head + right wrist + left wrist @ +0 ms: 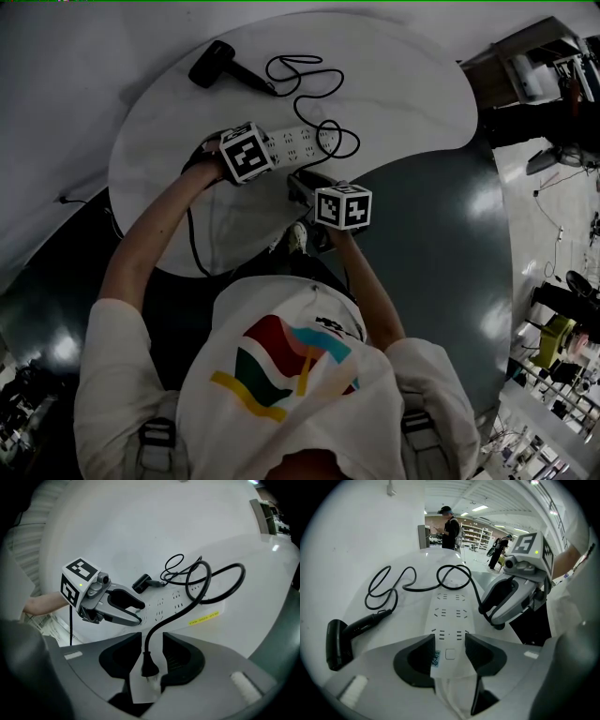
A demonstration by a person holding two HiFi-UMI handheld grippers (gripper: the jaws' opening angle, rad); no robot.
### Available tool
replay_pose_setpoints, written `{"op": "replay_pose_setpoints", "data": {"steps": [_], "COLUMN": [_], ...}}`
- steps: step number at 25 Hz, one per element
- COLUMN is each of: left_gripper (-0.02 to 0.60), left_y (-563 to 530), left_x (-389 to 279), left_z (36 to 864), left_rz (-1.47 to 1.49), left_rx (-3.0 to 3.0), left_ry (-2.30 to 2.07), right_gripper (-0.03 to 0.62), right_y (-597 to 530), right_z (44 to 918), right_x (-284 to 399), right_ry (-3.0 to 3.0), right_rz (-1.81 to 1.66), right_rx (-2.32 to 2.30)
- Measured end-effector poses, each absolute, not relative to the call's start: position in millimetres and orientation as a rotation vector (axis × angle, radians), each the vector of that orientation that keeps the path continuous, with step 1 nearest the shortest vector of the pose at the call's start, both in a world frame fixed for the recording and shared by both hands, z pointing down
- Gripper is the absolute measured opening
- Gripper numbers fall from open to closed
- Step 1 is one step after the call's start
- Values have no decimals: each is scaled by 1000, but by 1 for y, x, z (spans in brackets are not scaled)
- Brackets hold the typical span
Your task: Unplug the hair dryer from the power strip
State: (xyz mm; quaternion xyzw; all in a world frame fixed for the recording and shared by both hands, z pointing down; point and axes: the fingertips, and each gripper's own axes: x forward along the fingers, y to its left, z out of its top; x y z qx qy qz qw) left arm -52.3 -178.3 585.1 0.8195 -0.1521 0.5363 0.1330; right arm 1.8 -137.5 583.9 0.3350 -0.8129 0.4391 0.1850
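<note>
A black hair dryer (214, 64) lies at the far left of the white table (403, 84), its cord (309, 89) looping back toward the white power strip (302, 142). My left gripper (450, 639) straddles the switch end of the power strip (450, 606), with its pads against the strip's sides. My right gripper (152, 639) stands open. The cord's black plug (149, 665) lies loose between its jaws, prongs bare and clear of the strip (187, 606). The hair dryer (142, 582) shows beyond the left gripper (139, 613).
The strip's own black cable (192, 239) hangs over the table's near edge by my left arm. Dark floor surrounds the table. People (450, 527) stand far off among shelves. The right gripper (492, 618) sits just right of the strip.
</note>
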Motion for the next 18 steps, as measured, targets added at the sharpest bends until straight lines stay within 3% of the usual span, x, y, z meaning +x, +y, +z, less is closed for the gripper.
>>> {"op": "replay_pose_setpoints", "data": {"steps": [7, 11, 14, 18], "left_gripper": [195, 115, 90, 0], "left_y": [-194, -189, -187, -207], "left_x": [-57, -64, -64, -65], "left_z": [575, 582, 569, 511], "left_rz": [1602, 1507, 1355, 1028], "left_rx": [2438, 2395, 2414, 2489], "left_ry": [-498, -523, -582, -859], "right_gripper": [149, 133, 118, 33], "right_y": [-137, -140, -150, -176], "right_z": [568, 544, 524, 490], "right_x": [24, 46, 61, 73], "right_ry": [-2295, -2314, -2330, -2317], "right_rz": [1136, 1022, 943, 727], "right_rx": [970, 1001, 1080, 1231]}}
